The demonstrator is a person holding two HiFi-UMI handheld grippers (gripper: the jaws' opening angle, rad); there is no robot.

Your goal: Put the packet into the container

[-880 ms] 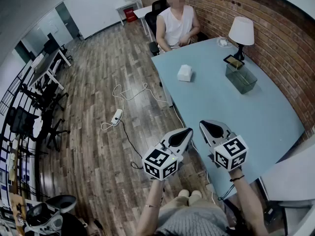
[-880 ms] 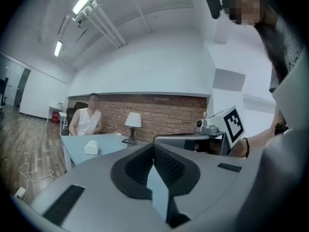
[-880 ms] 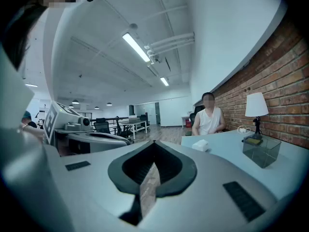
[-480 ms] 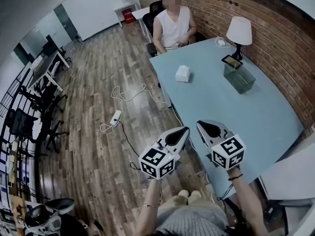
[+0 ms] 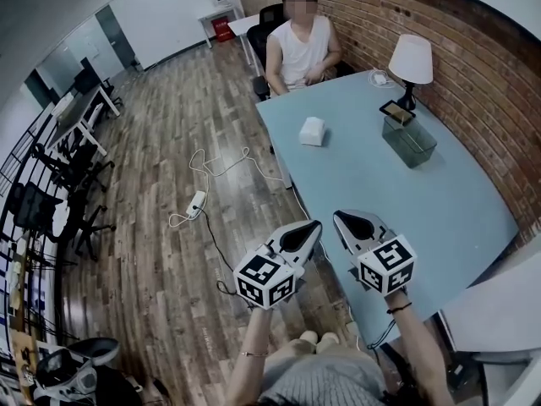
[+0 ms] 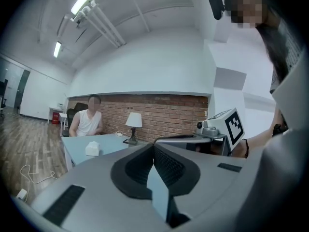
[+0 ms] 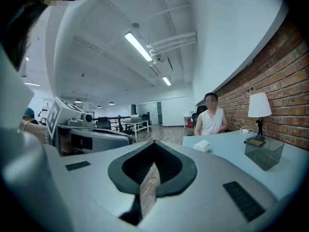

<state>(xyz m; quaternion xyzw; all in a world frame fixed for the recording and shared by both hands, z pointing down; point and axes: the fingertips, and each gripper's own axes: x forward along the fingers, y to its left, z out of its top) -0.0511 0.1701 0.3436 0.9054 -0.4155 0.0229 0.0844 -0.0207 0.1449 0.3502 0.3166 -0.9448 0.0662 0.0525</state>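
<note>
Head view: nothing is done yet. The packet [image 5: 313, 130] lies on the counter [image 5: 372, 193], well apart from the container [image 5: 409, 142] by the lamp [image 5: 411, 61]. The container looks empty. A small dark thing [image 5: 396, 110] sits at its far rim, and I cannot tell if it is inside or behind. My left gripper [image 5: 311, 228] and right gripper [image 5: 342, 218] hang at the counter's near end, far from both.

Left gripper view: the fingers [image 6: 167, 167] meet on nothing, and the packet [image 6: 92, 149] is far ahead.

Right gripper view: the fingers [image 7: 140, 170] are closed and empty. I judge reaching, grasping, carrying and dropping are all left.

Open office — desks [image 5: 79, 115], swivel chairs [image 5: 42, 208], brick wall [image 5: 482, 49].
</note>
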